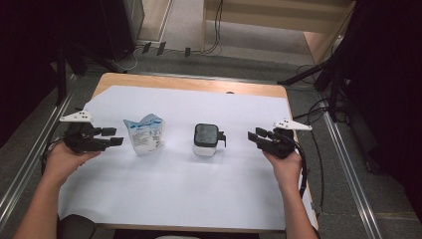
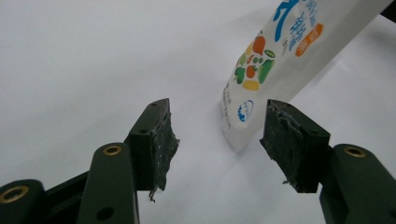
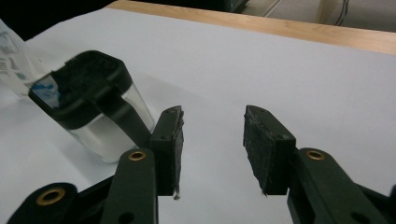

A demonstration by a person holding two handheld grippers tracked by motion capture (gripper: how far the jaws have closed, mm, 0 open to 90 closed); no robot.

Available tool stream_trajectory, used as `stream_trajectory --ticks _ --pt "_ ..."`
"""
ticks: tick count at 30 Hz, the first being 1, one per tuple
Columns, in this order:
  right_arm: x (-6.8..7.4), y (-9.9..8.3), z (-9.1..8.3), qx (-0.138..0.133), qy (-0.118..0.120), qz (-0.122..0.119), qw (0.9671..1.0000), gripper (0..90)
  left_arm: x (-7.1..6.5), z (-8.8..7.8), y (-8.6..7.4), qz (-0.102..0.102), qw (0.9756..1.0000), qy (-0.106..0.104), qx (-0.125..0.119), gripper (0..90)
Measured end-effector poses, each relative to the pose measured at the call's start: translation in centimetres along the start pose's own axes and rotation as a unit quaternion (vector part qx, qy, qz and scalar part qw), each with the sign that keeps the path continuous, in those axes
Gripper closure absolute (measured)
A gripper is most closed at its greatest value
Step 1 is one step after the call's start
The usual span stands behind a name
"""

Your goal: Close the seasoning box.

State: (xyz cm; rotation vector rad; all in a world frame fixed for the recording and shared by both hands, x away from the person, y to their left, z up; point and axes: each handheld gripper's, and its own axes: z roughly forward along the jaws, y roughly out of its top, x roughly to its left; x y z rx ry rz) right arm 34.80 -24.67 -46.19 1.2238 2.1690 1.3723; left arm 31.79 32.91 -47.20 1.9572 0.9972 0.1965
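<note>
A white and blue printed pouch (image 1: 144, 133) stands upright on the white sheet, left of centre. A clear container with a black lid and handle (image 1: 206, 139) stands to its right. My left gripper (image 1: 113, 137) hovers just left of the pouch, open and pointing at it. In the left gripper view the pouch (image 2: 275, 60) lies ahead and to the right of the gripper (image 2: 217, 135), whose jaws are apart with nothing between them. My right gripper (image 1: 254, 138) is open to the right of the container, a short gap away. In the right gripper view the container (image 3: 88, 107) sits left of the gripper (image 3: 212, 140).
The white sheet (image 1: 199, 189) covers most of a wooden table, whose far edge (image 1: 199, 84) shows bare. Metal rails and black stands flank the table, and cables (image 1: 214, 30) run across the floor beyond it.
</note>
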Motion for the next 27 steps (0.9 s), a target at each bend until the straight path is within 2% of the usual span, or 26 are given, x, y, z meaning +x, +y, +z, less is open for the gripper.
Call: stream_trajectory --ticks 4,12,17,27 --pt "-0.6 -0.8 -0.7 0.003 -0.01 0.007 0.9999 57.4 0.3 0.1 0.0 -0.011 0.9999 0.012 -0.001 42.6" --pt "-1.0 -2.0 -1.6 0.006 -0.026 0.005 0.9996 55.6 1.0 0.3 0.0 -0.032 0.9989 0.033 -0.012 42.7" --pt "-1.2 -2.6 -1.7 0.011 -0.035 0.004 0.9993 55.6 1.4 0.6 0.1 -0.044 0.9983 0.037 -0.013 42.7" --pt "-1.3 -2.8 -1.7 0.012 -0.035 0.005 0.9993 55.6 1.5 1.0 0.2 -0.039 0.9987 0.034 -0.008 42.7"
